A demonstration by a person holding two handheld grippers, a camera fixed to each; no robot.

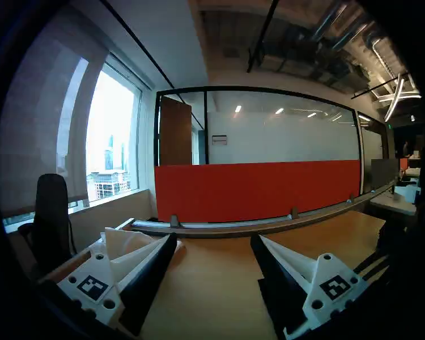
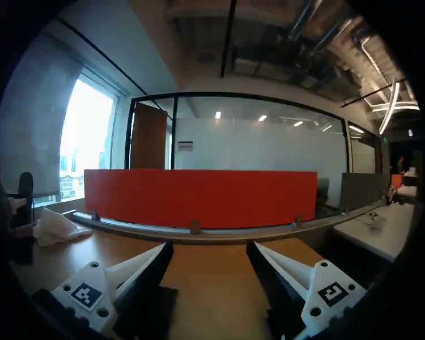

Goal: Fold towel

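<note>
A crumpled white towel (image 2: 55, 227) lies on the wooden desk (image 2: 212, 283) at the far left of the right gripper view, well left of my right gripper (image 2: 209, 245). That gripper is open above bare wood with nothing between its fingers. In the left gripper view the towel (image 1: 122, 239) bunches up just behind the left finger (image 1: 147, 269), which hides part of it. My left gripper (image 1: 212, 237) is open too, its gap over bare desk beside the towel.
A red divider panel (image 1: 258, 190) with a metal rail runs along the desk's far edge. A black office chair (image 1: 51, 218) stands at the left by the window. A white desk (image 2: 377, 229) adjoins on the right.
</note>
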